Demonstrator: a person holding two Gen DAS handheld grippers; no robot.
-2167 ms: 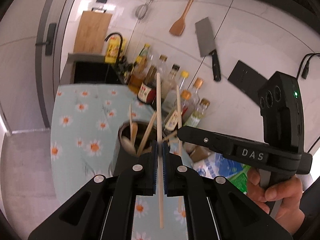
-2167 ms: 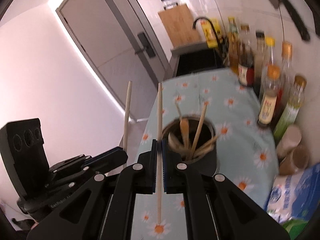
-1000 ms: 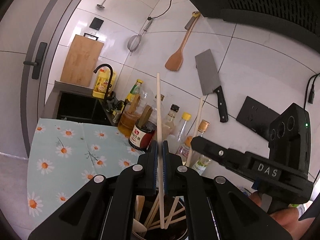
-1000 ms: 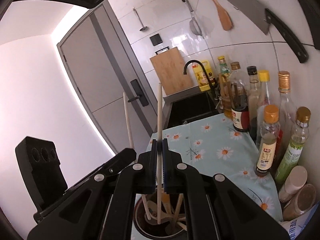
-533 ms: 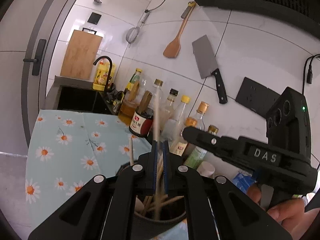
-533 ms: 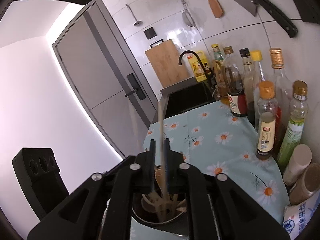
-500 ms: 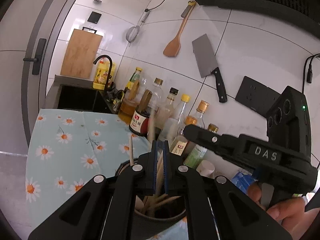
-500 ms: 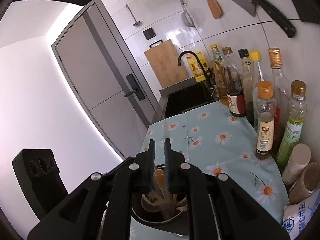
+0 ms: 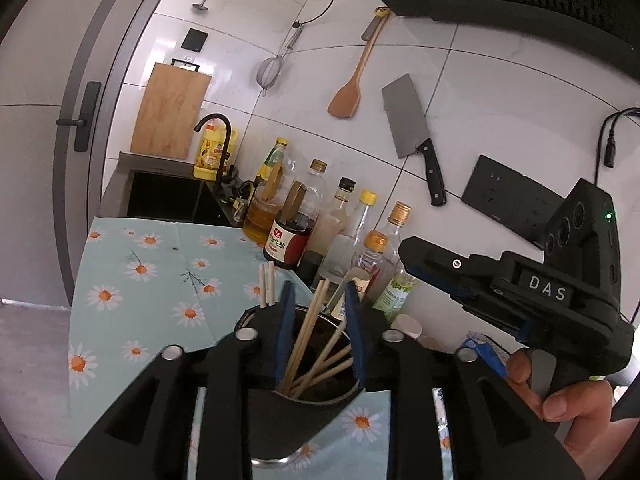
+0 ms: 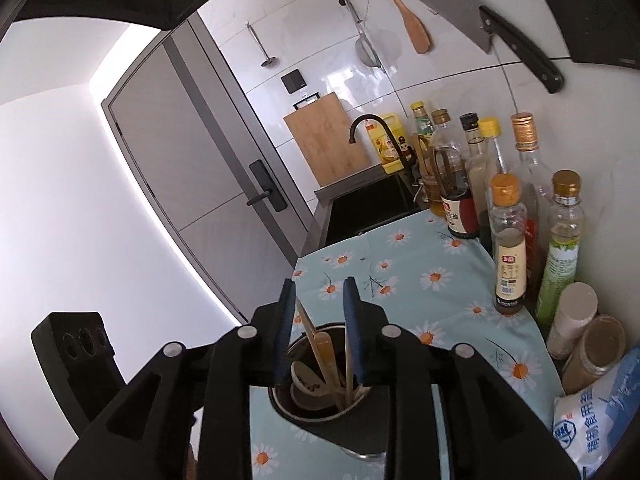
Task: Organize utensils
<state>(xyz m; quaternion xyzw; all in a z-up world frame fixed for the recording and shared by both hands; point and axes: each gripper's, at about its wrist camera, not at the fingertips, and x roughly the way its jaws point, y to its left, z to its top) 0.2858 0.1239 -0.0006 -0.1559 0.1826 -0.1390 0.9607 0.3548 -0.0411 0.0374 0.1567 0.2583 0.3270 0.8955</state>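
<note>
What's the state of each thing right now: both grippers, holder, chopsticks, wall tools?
left gripper: jaws opening, gripping nothing
right gripper: jaws opening, gripping nothing
utensil holder: upright, full
chopsticks: leaning in holder
cleaver: hanging on wall
wooden spatula: hanging on wall

Both the left tool [image 9: 318,300] and right tool [image 10: 318,298] are opening, gripping nothing.

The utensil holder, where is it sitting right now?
The utensil holder stands on the daisy tablecloth directly below both tongs, low and central in both wrist views, with the sauce bottles along the wall to its right.
</note>
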